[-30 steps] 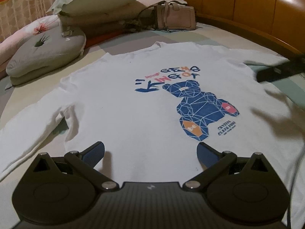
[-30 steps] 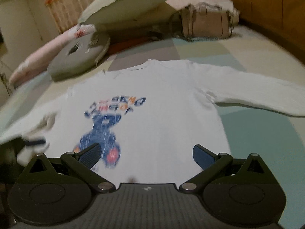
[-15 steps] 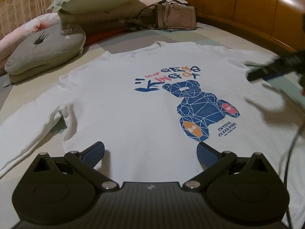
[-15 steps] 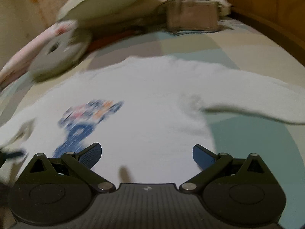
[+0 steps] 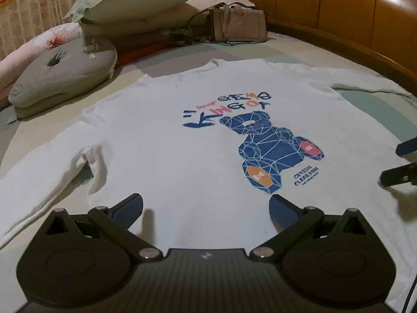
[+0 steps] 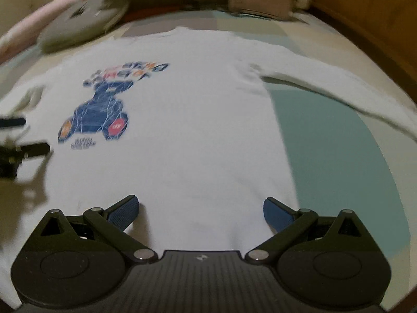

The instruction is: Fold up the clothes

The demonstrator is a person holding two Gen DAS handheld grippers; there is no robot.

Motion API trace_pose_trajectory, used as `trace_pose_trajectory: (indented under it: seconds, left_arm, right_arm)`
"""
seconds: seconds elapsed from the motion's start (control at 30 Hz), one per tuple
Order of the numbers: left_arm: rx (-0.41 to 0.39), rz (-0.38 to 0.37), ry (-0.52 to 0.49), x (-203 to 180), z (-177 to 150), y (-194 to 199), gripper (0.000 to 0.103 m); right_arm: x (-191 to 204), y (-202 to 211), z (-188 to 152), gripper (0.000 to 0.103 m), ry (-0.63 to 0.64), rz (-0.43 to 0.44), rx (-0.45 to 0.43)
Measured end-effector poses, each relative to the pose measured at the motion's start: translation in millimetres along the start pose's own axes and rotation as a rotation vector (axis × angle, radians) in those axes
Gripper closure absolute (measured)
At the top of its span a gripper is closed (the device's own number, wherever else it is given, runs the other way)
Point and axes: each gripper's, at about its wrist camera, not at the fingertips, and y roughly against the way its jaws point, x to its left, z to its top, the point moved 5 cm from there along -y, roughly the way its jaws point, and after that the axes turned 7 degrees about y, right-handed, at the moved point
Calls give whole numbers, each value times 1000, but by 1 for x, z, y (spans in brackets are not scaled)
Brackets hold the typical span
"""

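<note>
A white long-sleeved shirt (image 5: 166, 135) lies flat on the bed (image 5: 378, 112); its bear print (image 5: 271, 151) reads "bear GENG KINGOT". Left tongs (image 5: 206, 206) and right tongs (image 6: 200, 210) gape wide, empty.

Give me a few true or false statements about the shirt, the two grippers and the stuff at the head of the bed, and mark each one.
1. The white long-sleeved shirt lies spread flat, print side up. True.
2. The left gripper is shut on the hem. False: it is open, holding nothing.
3. The right gripper is open. True.
4. The beige handbag sits on the shirt. False: it lies beyond the collar, by the pillows.
5. Both sleeves are folded in. False: they stretch outward.
</note>
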Motion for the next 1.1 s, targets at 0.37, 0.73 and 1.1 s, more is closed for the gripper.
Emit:
trace_pose_trajectory:
  seconds: [0.37, 0.73, 1.1]
  left_arm:
    - [-30, -13, 59, -19, -6, 42, 1]
    - [61, -40, 108, -67, -92, 88, 1]
    - [-88, 94, 238, 29, -5, 109, 1]
  right_arm:
    - [47, 27, -42, 0, 166, 106, -16]
    - [46, 23, -59, 0, 188, 101, -95]
    - [63, 29, -10, 0, 113, 256, -140]
